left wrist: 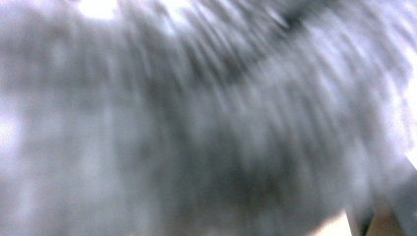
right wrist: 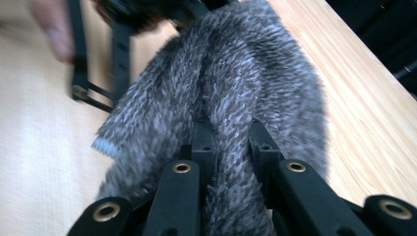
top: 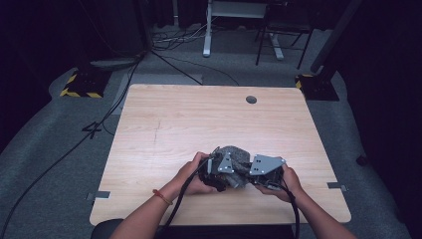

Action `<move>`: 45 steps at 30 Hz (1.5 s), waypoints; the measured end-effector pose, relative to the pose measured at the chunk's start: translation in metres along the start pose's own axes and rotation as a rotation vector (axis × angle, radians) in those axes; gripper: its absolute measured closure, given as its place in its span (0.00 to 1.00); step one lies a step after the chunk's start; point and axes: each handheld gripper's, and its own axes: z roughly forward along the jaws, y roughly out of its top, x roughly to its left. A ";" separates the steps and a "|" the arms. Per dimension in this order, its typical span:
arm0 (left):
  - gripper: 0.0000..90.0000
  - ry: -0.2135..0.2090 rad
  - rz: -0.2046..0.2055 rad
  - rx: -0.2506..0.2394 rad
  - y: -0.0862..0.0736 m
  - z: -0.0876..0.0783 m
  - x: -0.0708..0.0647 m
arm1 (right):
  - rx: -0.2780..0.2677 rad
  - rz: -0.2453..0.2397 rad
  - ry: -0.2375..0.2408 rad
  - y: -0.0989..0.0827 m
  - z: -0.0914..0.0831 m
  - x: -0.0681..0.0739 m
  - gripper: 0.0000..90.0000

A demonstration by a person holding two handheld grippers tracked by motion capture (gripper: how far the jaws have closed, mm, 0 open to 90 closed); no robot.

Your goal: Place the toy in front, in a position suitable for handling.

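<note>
Item: grey fuzzy cloth point(top: 235, 158), bunched near the desk's point(top: 164, 124) front edge. Right gripper point(right wrist: 230, 135) jaws pinch a fold; left gripper point(top: 215, 175) jaws, closed, clamp the opposite side, apparently to pull it straight.

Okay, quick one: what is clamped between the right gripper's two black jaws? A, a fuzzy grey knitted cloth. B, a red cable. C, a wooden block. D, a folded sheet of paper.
A: in the right gripper view, the right gripper has its jaws closed on a fold of the fuzzy grey knitted cloth, which rests on the wooden table.
</note>
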 end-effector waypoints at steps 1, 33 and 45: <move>0.37 0.000 0.000 0.001 0.000 -0.001 0.000 | 0.000 0.000 0.000 0.000 0.000 0.000 0.87; 0.37 -0.013 0.010 -0.020 0.000 -0.003 -0.003 | -0.087 0.040 0.110 0.006 -0.002 0.004 0.86; 0.37 -0.008 0.005 -0.021 -0.003 -0.009 0.001 | -0.070 0.078 0.053 -0.007 -0.004 -0.008 0.87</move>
